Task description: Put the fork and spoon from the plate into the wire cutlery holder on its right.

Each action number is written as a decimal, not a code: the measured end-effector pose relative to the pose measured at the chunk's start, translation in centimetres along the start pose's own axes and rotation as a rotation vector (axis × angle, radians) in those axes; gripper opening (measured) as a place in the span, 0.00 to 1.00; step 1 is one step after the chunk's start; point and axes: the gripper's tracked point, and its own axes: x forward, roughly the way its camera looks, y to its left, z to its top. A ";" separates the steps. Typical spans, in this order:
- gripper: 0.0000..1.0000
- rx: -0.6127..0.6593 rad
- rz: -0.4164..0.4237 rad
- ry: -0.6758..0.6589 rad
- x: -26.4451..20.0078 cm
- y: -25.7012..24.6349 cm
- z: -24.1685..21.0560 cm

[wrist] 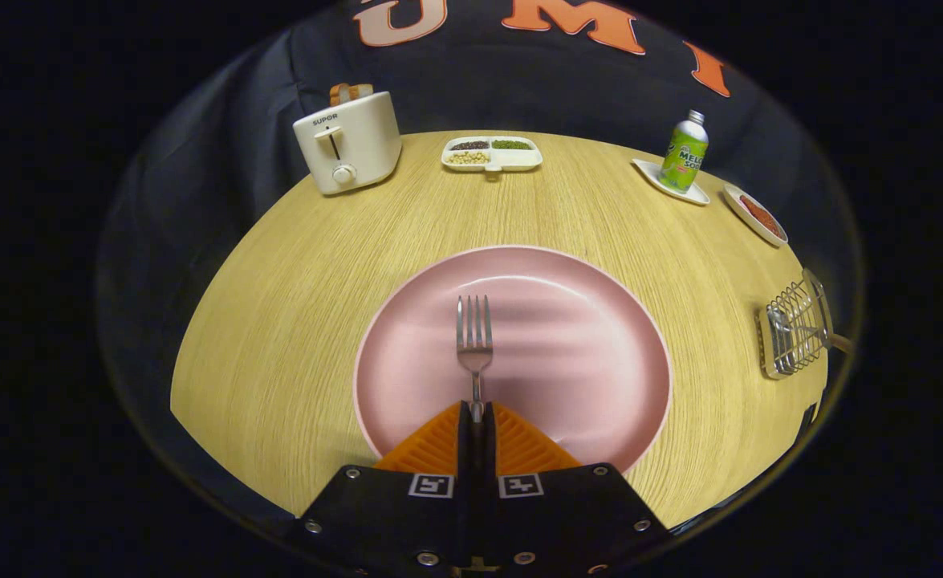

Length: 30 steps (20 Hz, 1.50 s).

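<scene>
Your hand-held gripper (477, 411) has its two fingers pressed together on the handle of the fork (474, 341), so the fork is clamped between them. The fork is over the pink plate (583, 353), with its long axis straight ahead of the fingers and the tines pointing away from you, toward the far side of the counter (294, 289); whether it touches the plate or is lifted a little, you cannot tell. To the right of the plate, near the counter's edge, stands the wire cutlery holder (796, 329); something metal seems to be inside it, but it is too small to name. Far beyond the plate there is a white divided tray (492, 154) with dark, green and pale grains in separate compartments. At the far left is a toaster (348, 143) with bread in its slots. At the far right a green bottle (684, 152) stands on a small white dish (654, 176), and beside it a shallow dish (754, 213) holds something red.
</scene>
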 end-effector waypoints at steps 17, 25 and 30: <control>0.05 0.134 -0.180 -0.194 -10.2 -18.5 7.7; 0.05 0.136 -0.297 -0.156 -13.7 -27.8 7.7; 0.05 0.120 -0.321 -0.045 -13.6 -30.6 6.2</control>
